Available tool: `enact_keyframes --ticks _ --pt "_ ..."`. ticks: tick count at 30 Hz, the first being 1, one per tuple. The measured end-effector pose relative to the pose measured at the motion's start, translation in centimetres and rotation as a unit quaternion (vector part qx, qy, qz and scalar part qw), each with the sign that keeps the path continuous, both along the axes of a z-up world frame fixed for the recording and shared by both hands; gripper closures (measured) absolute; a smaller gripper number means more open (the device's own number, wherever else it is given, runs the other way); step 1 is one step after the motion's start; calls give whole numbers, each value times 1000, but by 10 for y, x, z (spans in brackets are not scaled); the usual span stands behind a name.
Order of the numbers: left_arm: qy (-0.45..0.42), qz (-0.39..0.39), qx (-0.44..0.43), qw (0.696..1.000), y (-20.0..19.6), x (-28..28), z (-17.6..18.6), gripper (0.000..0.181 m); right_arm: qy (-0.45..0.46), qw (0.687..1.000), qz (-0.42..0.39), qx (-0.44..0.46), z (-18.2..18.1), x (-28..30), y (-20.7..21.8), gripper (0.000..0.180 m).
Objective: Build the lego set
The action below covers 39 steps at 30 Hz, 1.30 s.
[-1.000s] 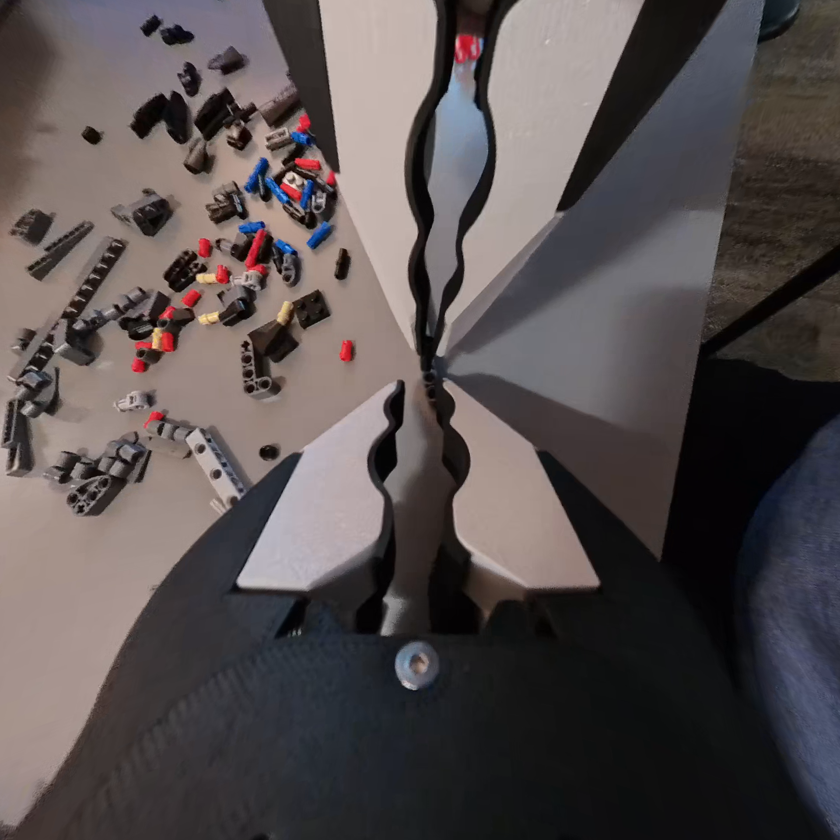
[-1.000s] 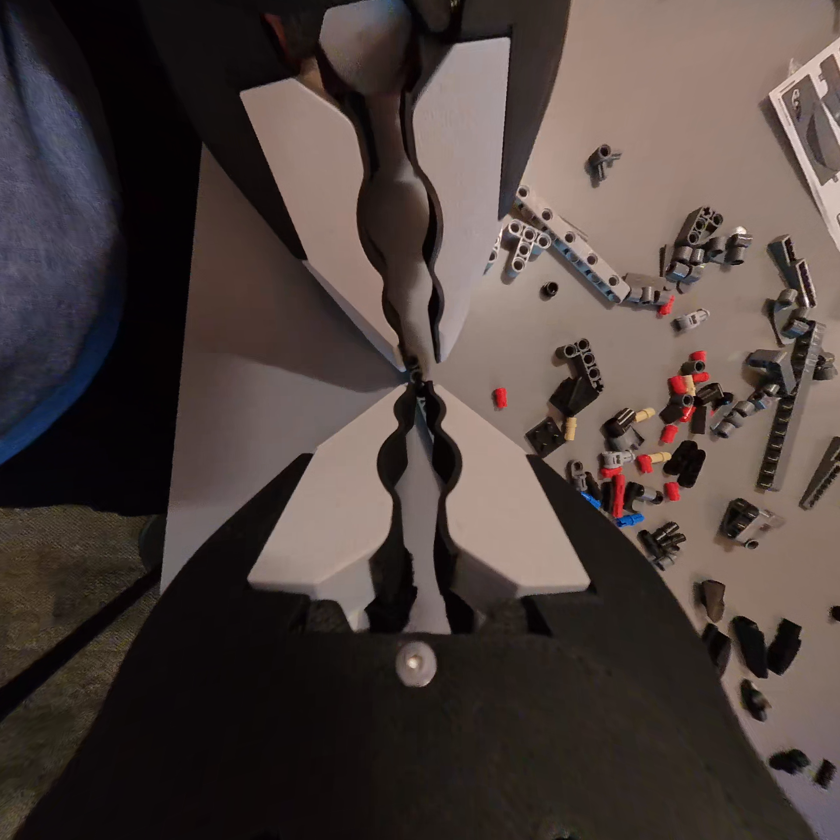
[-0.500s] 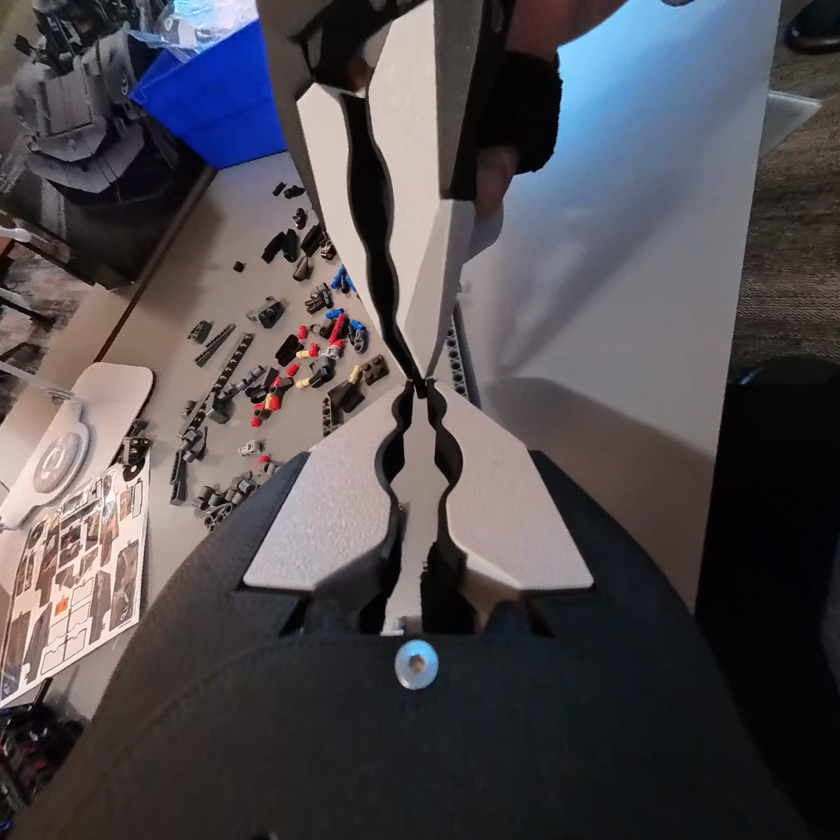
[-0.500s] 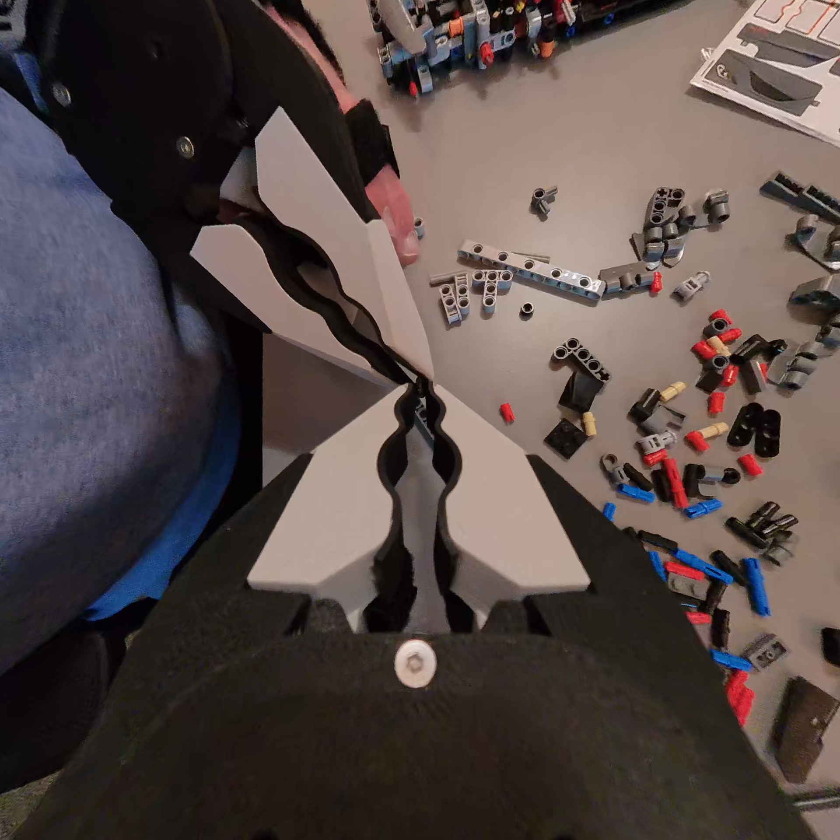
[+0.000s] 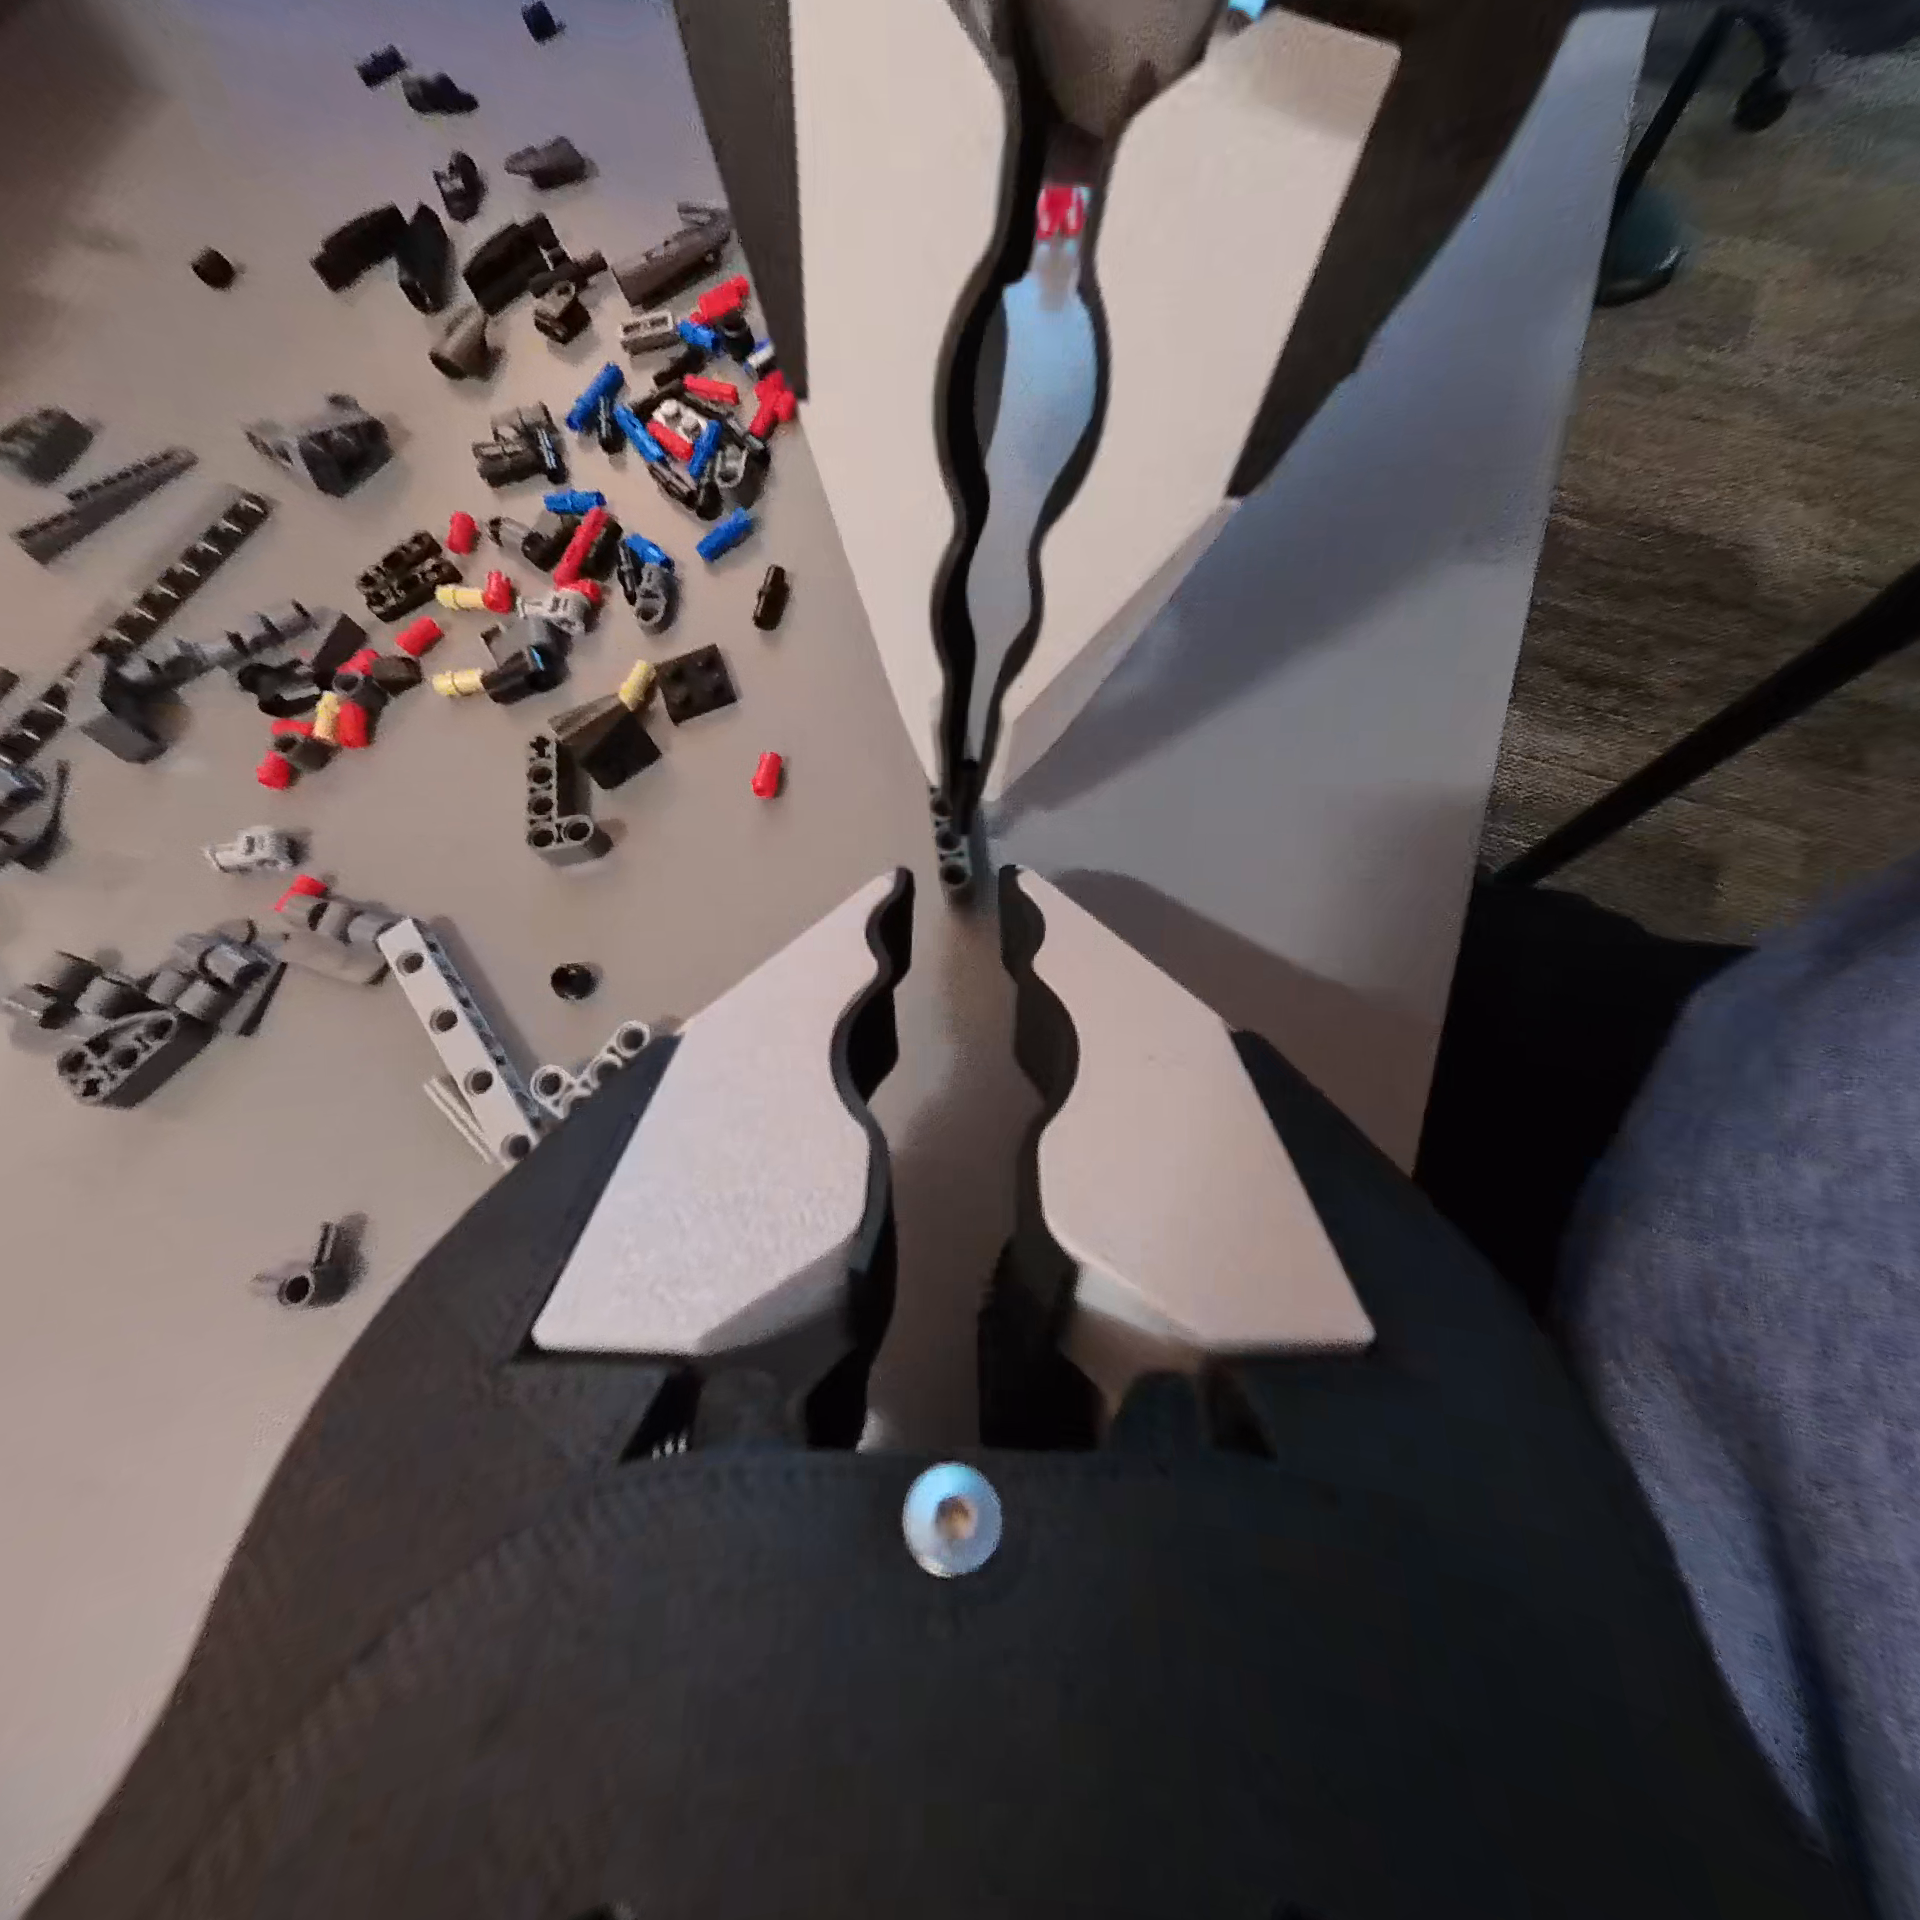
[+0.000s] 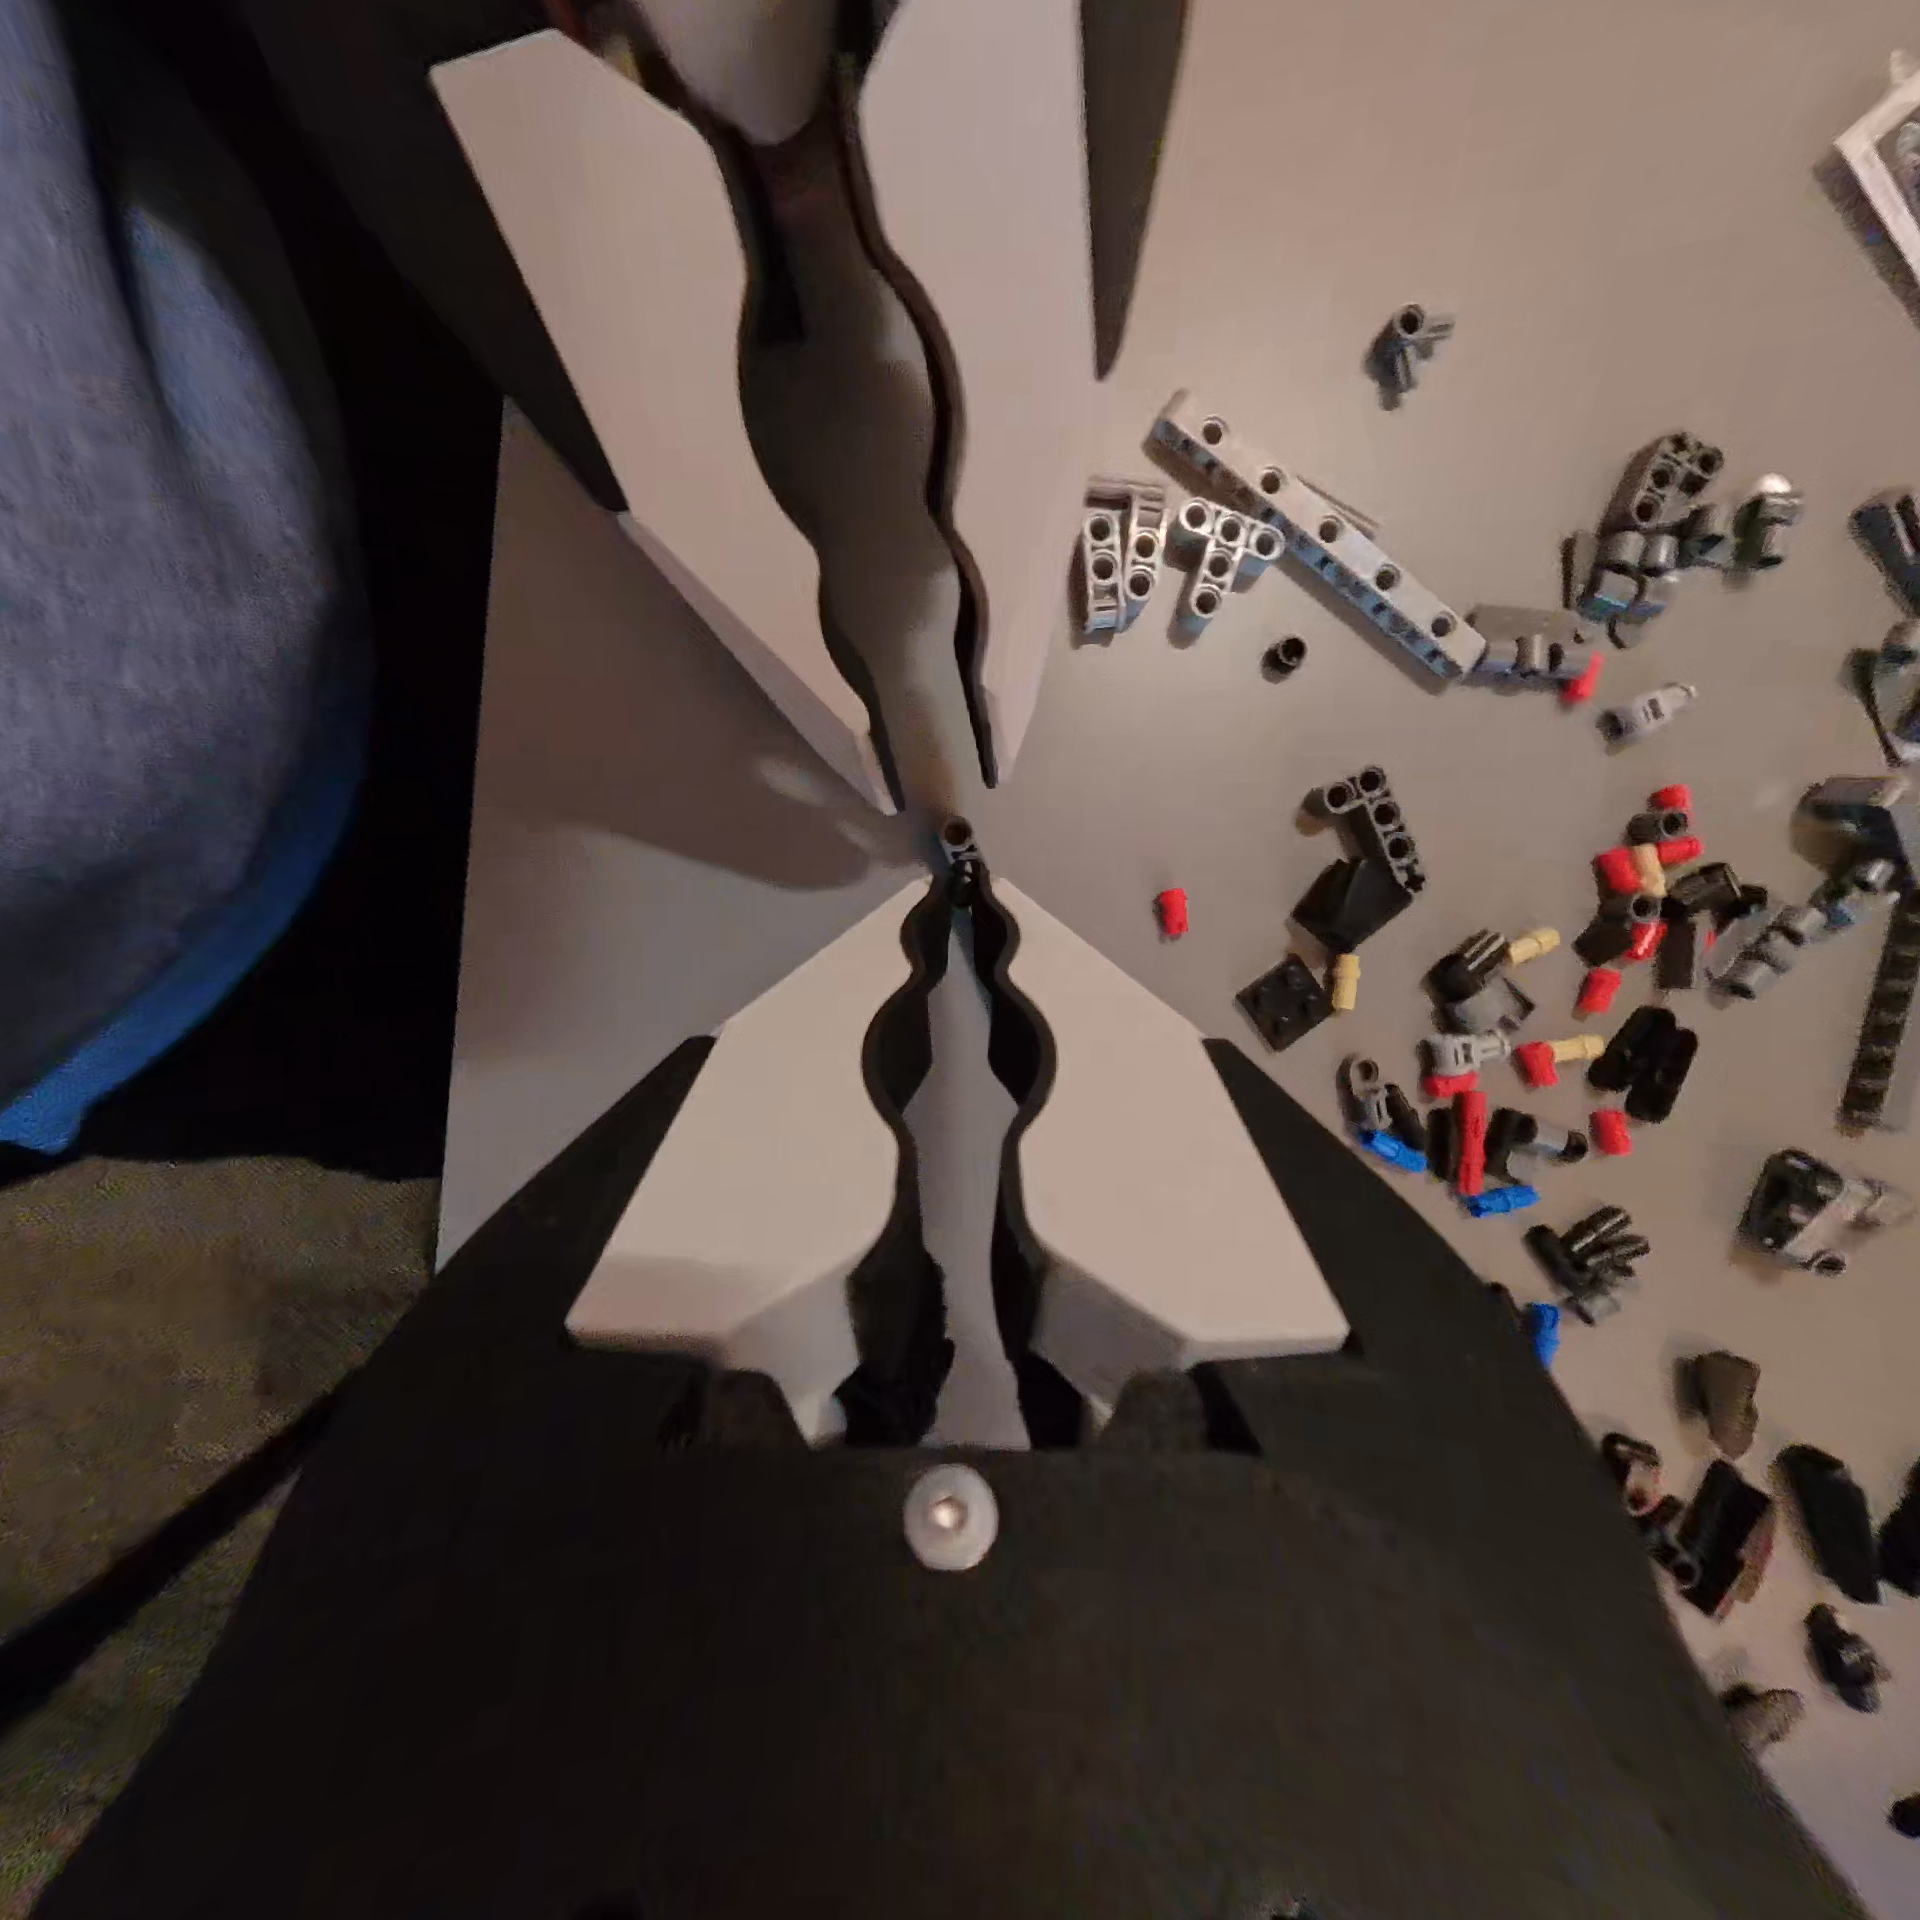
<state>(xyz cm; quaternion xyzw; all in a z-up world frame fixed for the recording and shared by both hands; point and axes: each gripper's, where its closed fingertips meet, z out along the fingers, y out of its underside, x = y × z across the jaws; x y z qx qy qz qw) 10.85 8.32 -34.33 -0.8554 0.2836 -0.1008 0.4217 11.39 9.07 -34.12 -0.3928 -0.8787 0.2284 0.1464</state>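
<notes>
Over the near edge of the grey tabletop (image 5: 156,1299), two grey-fingered, black-bodied grippers meet tip to tip.

The right gripper (image 6: 961,896) pinches a small dark grey holed lego connector (image 6: 957,850) at its fingertips; the left gripper (image 5: 954,885) stands slightly parted, the piece's free end between its tips, untouched. Beyond lie scattered black, grey, red and blue lego pieces (image 5: 582,540), including a long light grey holed beam (image 6: 1320,540).

The left tool (image 5: 956,883) stood with its jaws parted, a small dark grey pinned piece (image 5: 956,847) just ahead of its tips, gripped by the closed right tool (image 5: 966,769) coming from opposite. Loose red, blue, black and grey pieces (image 5: 582,582) lay scattered over the bench (image 5: 208,1403) to the left, near its edge.
</notes>
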Motion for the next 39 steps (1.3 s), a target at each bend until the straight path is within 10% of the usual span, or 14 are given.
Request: enact_keyframes --ticks 39 --pt "20 -16 -43 999 7 2 -18 175 -56 995 55 63 -7 -4 1 180"
